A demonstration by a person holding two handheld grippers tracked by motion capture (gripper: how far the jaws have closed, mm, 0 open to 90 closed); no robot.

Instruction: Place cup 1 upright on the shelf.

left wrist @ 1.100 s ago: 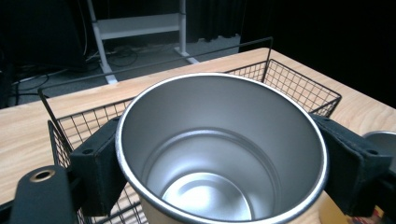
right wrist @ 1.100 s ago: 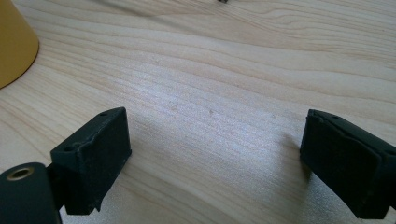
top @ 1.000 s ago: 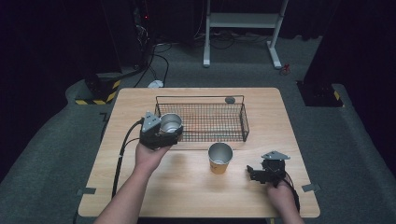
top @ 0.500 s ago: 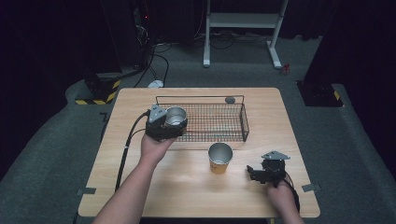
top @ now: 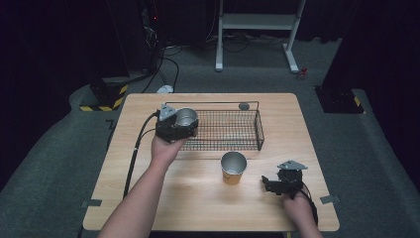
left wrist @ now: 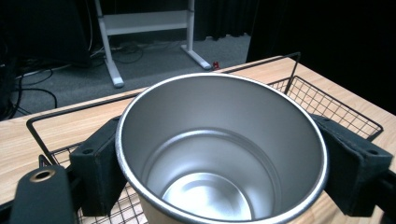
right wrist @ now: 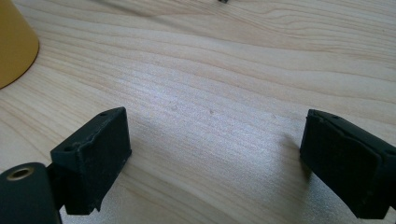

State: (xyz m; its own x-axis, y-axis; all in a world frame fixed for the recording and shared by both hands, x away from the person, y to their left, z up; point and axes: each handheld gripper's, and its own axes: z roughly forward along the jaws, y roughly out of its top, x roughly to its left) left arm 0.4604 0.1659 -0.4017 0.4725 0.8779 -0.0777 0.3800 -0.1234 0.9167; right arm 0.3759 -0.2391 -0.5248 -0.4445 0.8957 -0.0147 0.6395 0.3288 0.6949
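Tabletop [top: 198,198]: light wood, rectangular, seen on grey carpet.
Wire basket [top: 225,130]: black, set toward the far edge.
Yellow cup [top: 233,168]: stood upright just in front of the basket.
Right tool [top: 269,182]: rested near the front right corner.

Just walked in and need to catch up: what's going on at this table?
A person works with a gripper in each hand. The left gripper is shut on a metal cup, holding it upright over the left end of the wire basket. The right gripper rests on the table with open jaws, holding nothing. A second cup, yellow outside, stands on the table in front of the basket.
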